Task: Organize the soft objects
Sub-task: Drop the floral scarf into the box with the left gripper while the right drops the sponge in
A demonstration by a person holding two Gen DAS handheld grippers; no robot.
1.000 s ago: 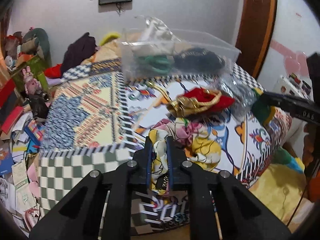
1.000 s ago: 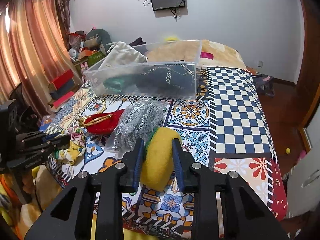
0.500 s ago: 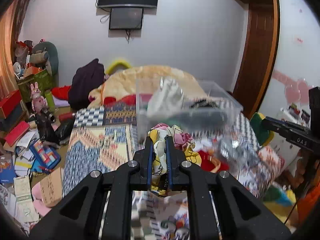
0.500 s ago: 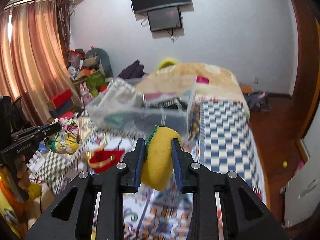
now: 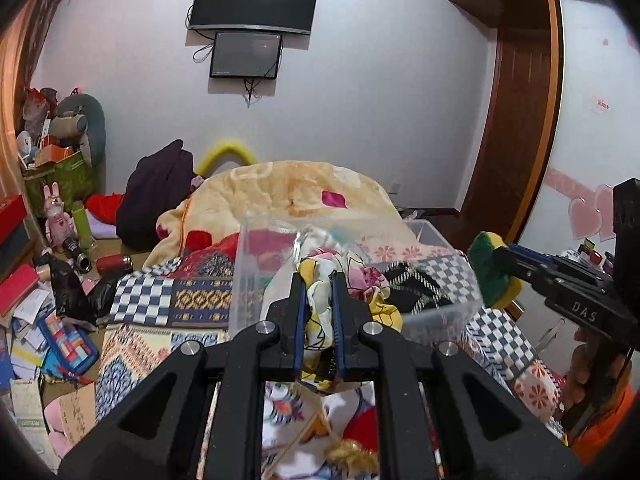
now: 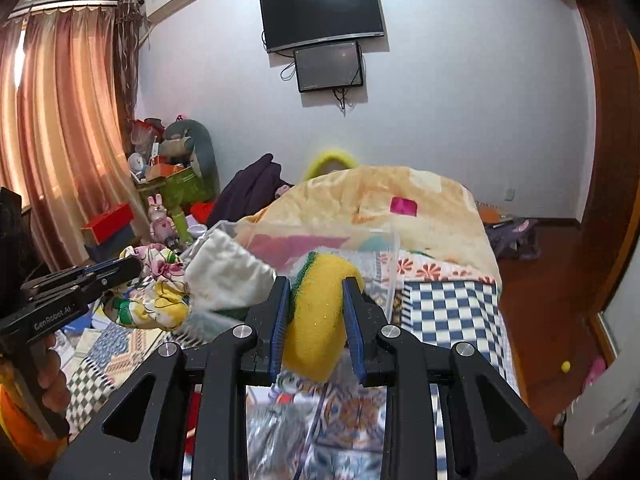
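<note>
Both arms are raised above the bed, side by side. The left hand-held gripper points forward, its jaws nearly together and clamping a floral cloth. The right hand-held gripper is level with it, jaws set wider, squeezing a yellow sponge between the pads.

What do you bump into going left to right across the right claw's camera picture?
Orange curtain → left claw holding the flowery cloth → white pouch → right claw squeezing the yellow sponge → checkered bedspread → small yellow ball on the floor.
</note>
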